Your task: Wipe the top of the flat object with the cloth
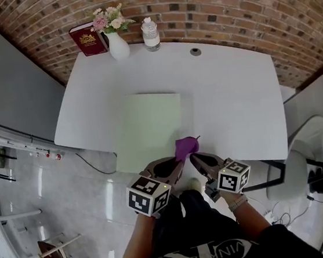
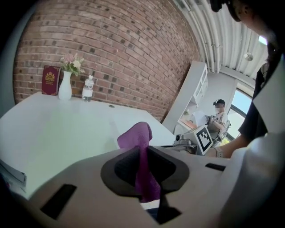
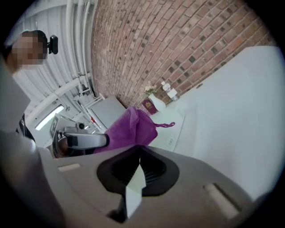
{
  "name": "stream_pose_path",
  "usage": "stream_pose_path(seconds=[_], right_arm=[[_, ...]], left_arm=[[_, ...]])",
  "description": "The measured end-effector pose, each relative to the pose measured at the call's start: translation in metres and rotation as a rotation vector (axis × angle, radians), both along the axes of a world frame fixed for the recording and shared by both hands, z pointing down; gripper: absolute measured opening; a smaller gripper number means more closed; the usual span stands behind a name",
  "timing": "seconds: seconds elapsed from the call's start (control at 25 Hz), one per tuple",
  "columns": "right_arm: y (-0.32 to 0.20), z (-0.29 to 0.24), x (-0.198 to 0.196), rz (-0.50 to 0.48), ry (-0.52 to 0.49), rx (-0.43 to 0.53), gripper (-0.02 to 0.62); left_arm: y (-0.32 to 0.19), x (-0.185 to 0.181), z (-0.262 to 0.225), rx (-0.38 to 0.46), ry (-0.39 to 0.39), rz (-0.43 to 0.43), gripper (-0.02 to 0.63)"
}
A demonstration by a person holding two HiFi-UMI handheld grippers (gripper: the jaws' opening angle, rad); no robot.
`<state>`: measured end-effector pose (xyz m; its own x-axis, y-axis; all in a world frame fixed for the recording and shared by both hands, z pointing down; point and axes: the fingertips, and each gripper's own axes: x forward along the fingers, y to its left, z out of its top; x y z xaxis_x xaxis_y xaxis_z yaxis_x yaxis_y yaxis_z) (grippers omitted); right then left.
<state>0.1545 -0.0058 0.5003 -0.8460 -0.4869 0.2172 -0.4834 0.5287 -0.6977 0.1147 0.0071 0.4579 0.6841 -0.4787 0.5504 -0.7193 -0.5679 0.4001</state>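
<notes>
The purple cloth (image 1: 186, 147) is being gripped by the left tongs (image 1: 175, 161), which are drawn narrow on a fold of it. Most of the fabric is bunching up beyond the tips. It is being held by the near right corner of the pale green flat object (image 1: 150, 130), which is lying flat on the white surface (image 1: 234, 99). Whether the cloth is touching that corner cannot be told. The right tongs (image 1: 195, 158) are being pressed fully together just beside the cloth. A pale sliver is showing in their slit, and whether anything is being pinched there cannot be told.

The step in hand is judged to be the bringing of the cloth onto the object's top, which is not yet being wiped. It is being done well if a broad, loose part of the cloth is being laid down, and not the hard tips. It also helps if pressure is being applied lightly and strokes are being overlapped from one edge to the other. The object is looking thin and likely to slide, so a corner is best being steadied by the right tongs. The vase (image 1: 118, 46), bottle (image 1: 150, 34) and book (image 1: 88, 40) are standing well apart at the far edge and are being left alone
</notes>
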Motion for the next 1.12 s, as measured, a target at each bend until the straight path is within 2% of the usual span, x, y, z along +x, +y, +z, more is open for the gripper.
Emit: stream_pose_path(seconds=[0.2, 0.32, 0.56, 0.84, 1.12], right_arm=[[-0.017, -0.034, 0.000, 0.001, 0.025, 0.116, 0.005], [-0.027, -0.054, -0.006, -0.003, 0.060, 0.188, 0.005], [-0.050, -0.100, -0.017, 0.015, 0.139, 0.339, 0.005], [-0.071, -0.164, -0.020, 0.027, 0.250, 0.583, 0.005], [-0.074, -0.201, -0.018, 0.050, 0.249, 0.672, 0.005]], left_arm=[[-0.022, -0.036, -0.028, 0.128, -0.019, -0.070, 0.048], [-0.031, -0.064, -0.039, 0.175, -0.051, -0.122, 0.048], [-0.045, -0.127, -0.070, 0.260, -0.067, -0.254, 0.048], [-0.048, -0.177, -0.098, 0.348, -0.066, -0.360, 0.048], [-0.042, -0.207, -0.123, 0.438, -0.065, -0.443, 0.048]])
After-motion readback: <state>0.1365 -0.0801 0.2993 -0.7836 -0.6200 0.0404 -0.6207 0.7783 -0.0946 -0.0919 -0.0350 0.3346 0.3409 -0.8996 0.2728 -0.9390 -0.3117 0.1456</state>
